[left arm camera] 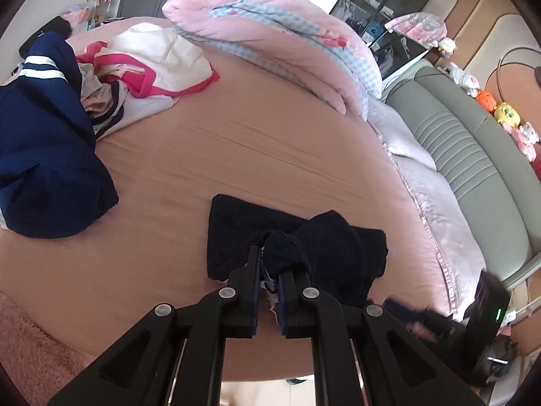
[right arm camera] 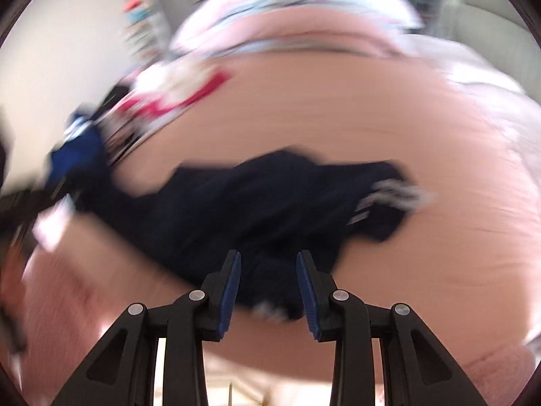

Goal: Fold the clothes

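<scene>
A dark navy garment (left arm camera: 338,247) lies crumpled near the front edge of the pink bed sheet (left arm camera: 236,142). My left gripper (left arm camera: 275,257) is shut on a bunched fold of it, with cloth and a pale label pinched between the pads. The right wrist view is blurred by motion. There the same dark garment (right arm camera: 253,203), with white stripes at its right end, stretches across the bed. My right gripper (right arm camera: 268,257) stands open just above its near edge, and nothing is pressed between its blue pads.
A blue garment with white stripes (left arm camera: 44,155) and a white and pink garment (left arm camera: 152,64) lie heaped at the back left. A folded pink quilt (left arm camera: 270,37) sits at the back. A pale pillow (left arm camera: 436,203), a grey-green headboard (left arm camera: 473,155) and plush toys (left arm camera: 507,115) are at right.
</scene>
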Tool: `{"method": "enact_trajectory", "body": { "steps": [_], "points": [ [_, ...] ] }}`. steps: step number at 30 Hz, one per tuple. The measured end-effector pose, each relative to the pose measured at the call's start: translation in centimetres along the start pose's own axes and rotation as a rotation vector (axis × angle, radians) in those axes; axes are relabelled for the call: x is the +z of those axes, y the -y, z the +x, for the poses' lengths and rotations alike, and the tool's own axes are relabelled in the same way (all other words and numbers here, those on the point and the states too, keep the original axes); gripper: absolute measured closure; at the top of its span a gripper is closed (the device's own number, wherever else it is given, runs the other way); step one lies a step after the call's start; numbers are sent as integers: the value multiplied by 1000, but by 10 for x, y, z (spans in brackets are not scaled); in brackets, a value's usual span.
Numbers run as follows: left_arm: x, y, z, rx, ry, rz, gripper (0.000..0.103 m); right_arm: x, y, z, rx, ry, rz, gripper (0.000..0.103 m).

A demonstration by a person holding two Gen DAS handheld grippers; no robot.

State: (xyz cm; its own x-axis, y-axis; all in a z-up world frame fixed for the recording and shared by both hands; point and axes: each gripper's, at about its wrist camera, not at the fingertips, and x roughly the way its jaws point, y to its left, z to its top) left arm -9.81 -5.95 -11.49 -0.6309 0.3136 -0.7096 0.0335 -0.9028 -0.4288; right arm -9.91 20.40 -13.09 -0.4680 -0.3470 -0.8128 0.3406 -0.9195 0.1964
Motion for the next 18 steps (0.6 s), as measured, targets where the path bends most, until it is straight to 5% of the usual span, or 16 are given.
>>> {"method": "enact_trajectory", "body": {
  "steps": [8,11,13,15,17,18],
  "points": [
    [2,9,-5,-30,7,-13,96,-9,-42,78,-157,-155,-221,69],
    [-1,4,9,81,-49,55,96,4,-23,84,-200,-117,-122,69],
    [-9,-2,24,181,-131,135,96,11,13,75,-148,-89,83,69],
    [-18,-9,40,273,-221,219,93,11,50,60,-9,-49,284,69],
    [-27,-17,53,342,-304,286,84,10,70,48,91,-43,358,64],
    [-28,-20,53,312,-316,270,80,10,76,43,120,-43,373,62]
  ]
}}
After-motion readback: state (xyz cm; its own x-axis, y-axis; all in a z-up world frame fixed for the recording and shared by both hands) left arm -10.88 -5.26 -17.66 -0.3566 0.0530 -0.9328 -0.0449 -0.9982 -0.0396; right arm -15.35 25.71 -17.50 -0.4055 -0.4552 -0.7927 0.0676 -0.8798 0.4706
